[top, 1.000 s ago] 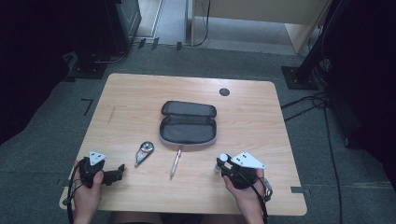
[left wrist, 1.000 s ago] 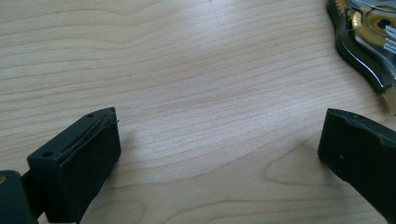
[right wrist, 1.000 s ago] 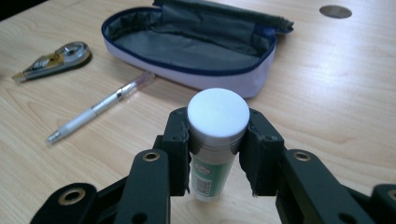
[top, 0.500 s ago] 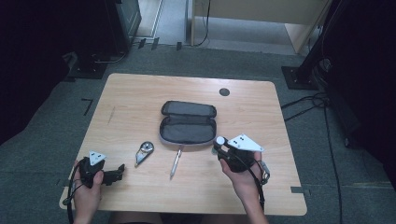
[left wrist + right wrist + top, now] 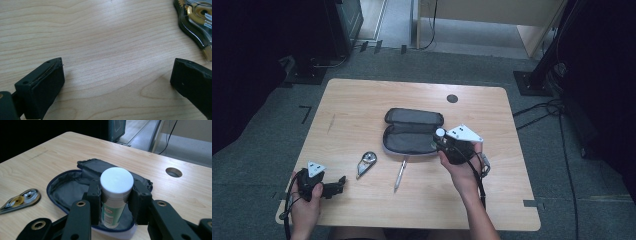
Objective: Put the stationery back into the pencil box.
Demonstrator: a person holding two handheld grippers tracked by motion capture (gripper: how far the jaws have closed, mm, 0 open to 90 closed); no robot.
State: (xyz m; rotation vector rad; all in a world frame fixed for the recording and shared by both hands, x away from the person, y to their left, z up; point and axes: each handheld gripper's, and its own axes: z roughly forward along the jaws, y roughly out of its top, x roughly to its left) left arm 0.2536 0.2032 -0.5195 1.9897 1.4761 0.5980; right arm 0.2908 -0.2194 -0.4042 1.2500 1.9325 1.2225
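Note:
My right gripper point(image 5: 443, 142) point(image 5: 115, 193) is shut on a glue stick point(image 5: 116, 180) point(image 5: 440, 133) with a white cap, held upright between its pads. It hovers at the right end of an open dark pencil case point(image 5: 412, 131) point(image 5: 72, 187) lying mid-table. My left gripper point(image 5: 338, 185) point(image 5: 117, 77) rests at the table's front left corner, its jaws wide open over bare wood. A correction tape dispenser point(image 5: 367, 162) point(image 5: 197, 17) point(image 5: 21, 198) lies just beyond the left gripper. A pen point(image 5: 400, 174) lies in front of the case.
The wooden table point(image 5: 362, 100) has a round cable hole point(image 5: 452, 98) point(image 5: 173, 172) at the back right. Dark equipment stands and cables sit on the floor around the table.
My right gripper has carried the glue stick up and away from the front right of the table to the right end of the pencil case. The left gripper stayed put.

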